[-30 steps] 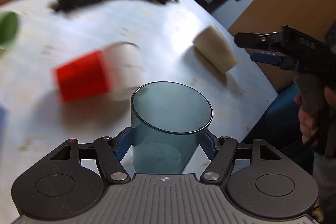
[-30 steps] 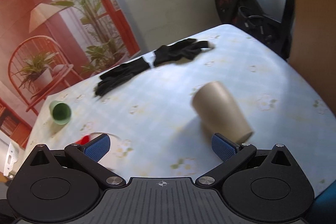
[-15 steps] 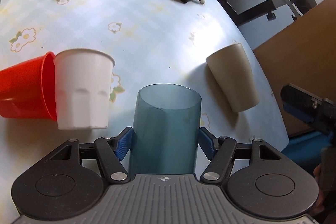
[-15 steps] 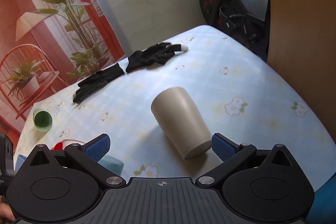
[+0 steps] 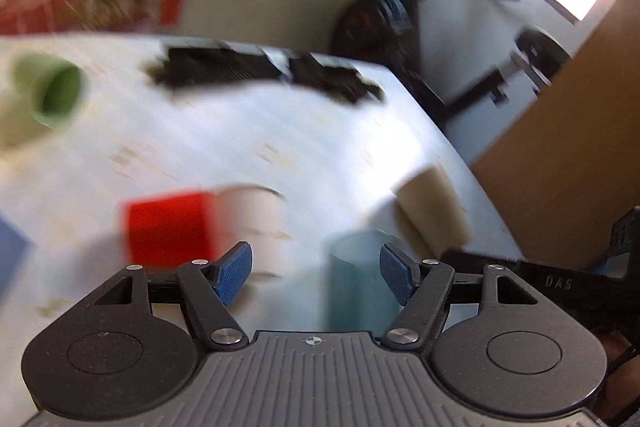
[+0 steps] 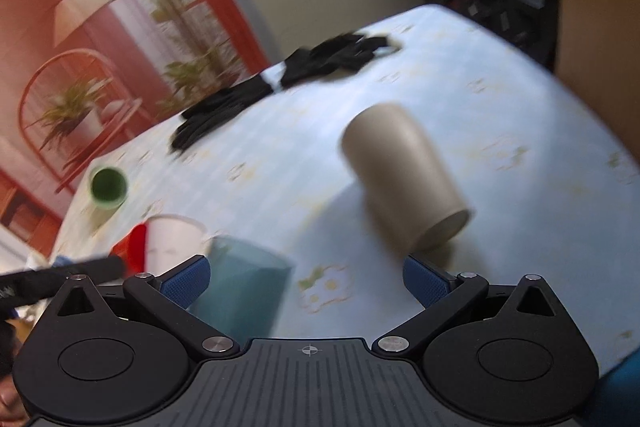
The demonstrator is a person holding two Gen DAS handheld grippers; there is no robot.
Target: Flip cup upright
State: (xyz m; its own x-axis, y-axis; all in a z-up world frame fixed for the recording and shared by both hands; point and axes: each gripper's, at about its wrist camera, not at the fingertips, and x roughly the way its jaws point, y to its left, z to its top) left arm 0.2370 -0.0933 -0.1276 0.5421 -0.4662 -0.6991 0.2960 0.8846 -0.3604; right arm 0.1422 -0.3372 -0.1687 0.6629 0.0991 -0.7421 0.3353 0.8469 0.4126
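Fingers (image 5: 236, 273) of the left gripper (image 5: 316, 273) spread, teal cup (image 5: 356, 279) upright.

Five cups on the table (image 6: 520, 99): one beige cup (image 6: 404, 179) ahead of the right gripper, one teal cup (image 6: 244, 291) by its left finger, one white cup (image 6: 172, 239), one red cup (image 6: 132, 247) and one green cup (image 6: 108, 187) farther left. Two black gloves (image 6: 280, 83) far ahead. Two grippers, each with two blue pads (image 6: 186, 281).
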